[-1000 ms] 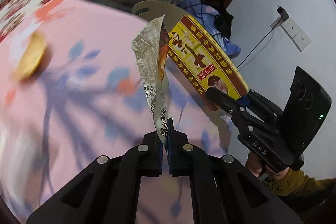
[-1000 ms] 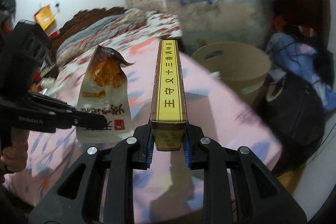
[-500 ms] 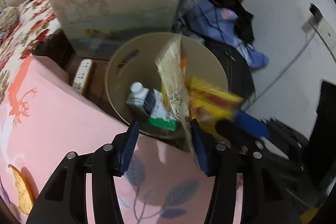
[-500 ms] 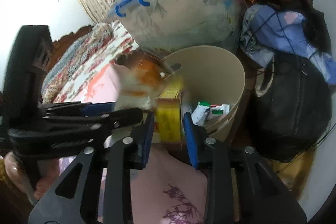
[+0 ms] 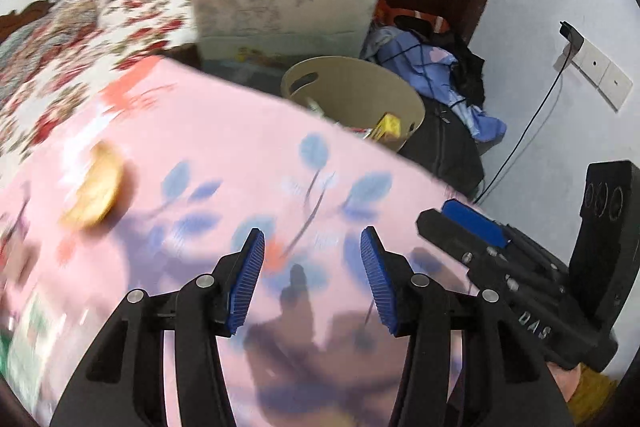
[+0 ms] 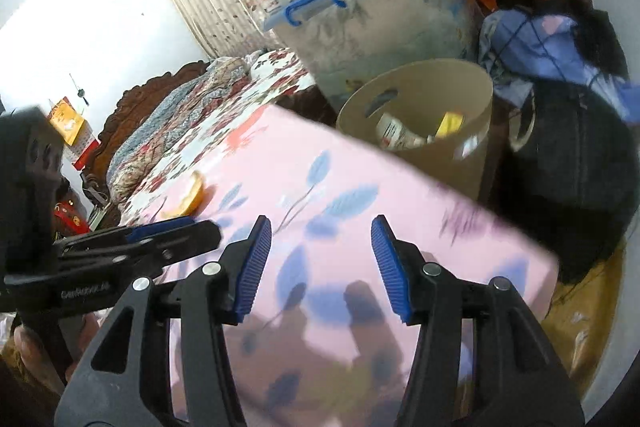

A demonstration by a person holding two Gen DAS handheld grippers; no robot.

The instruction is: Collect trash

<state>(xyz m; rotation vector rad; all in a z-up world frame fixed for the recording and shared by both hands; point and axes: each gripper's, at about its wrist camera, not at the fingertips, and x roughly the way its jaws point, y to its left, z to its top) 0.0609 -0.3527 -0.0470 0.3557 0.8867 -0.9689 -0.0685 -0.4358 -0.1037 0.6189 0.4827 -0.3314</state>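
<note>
Left gripper [image 5: 312, 275] is opening, jaws apart with nothing between the blue pads, only the pink cloth [image 5: 224, 163] showing through the gap. Right gripper [image 6: 322, 265] is opening too, jaws spread, empty, also hanging over the pink cloth. I'm seeing each tool from the other's camera: the right one sits at the right edge of the left view, the left one at the left edge of the right view, side by side and near each other, not touching.

Beige bin [image 6: 472, 95] is standing on the floor just past the far edge of the cloth. Inside it I'm making out a yellow box [image 6: 452, 125] leaning against the wall and a white carton [image 6: 394, 131] beside it; the rest is too blurred to name. Left view shows the same yellow box poking up near the bin rim.

Orange peel [image 5: 94, 187] is lying on the cloth, left of both tools, well apart from the bin, blurred.

Clear storage tub [image 5: 280, 11] with a blue latch is sitting behind the bin. Dark bag [image 6: 572, 163] is right beside the bin.
</note>
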